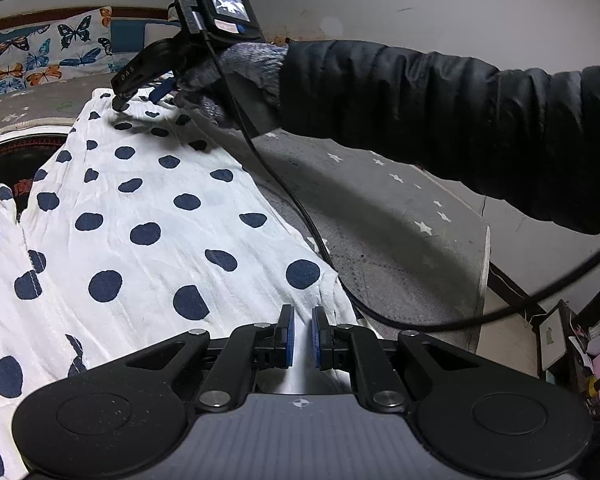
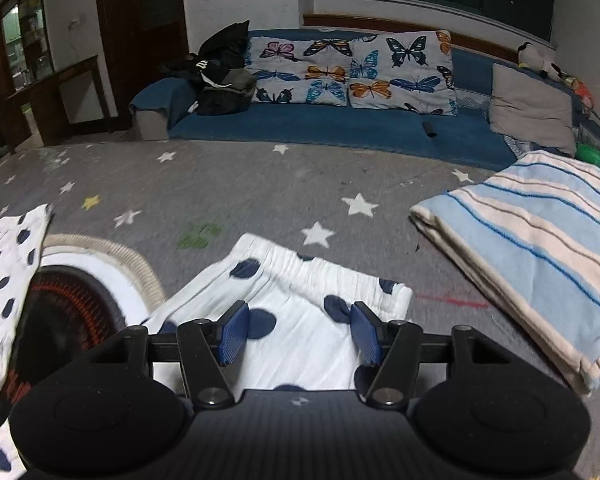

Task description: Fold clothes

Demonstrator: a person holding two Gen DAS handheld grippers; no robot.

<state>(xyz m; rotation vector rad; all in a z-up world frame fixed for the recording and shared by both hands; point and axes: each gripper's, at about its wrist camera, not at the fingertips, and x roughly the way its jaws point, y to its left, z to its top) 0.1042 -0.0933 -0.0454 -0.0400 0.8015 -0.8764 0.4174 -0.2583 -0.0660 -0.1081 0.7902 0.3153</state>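
A white garment with navy polka dots (image 1: 140, 220) lies spread on the grey star-patterned rug (image 1: 380, 216). My left gripper (image 1: 300, 332) is at the garment's near edge, its blue pads close together with a ridge of white cloth pinched between them. My right gripper (image 1: 140, 98), held by a gloved hand, hovers at the far end of the garment. In the right wrist view that gripper (image 2: 298, 332) stands open, with its fingers spread over the elastic waistband (image 2: 320, 272) and nothing gripped between them.
A folded blue-and-cream striped cloth (image 2: 532, 264) lies on the rug to the right. A round dark object with red rings (image 2: 72, 312) sits partly under the garment at left. A blue sofa (image 2: 340, 128) with butterfly cushions lies beyond. A black cable (image 1: 300, 208) trails over the rug.
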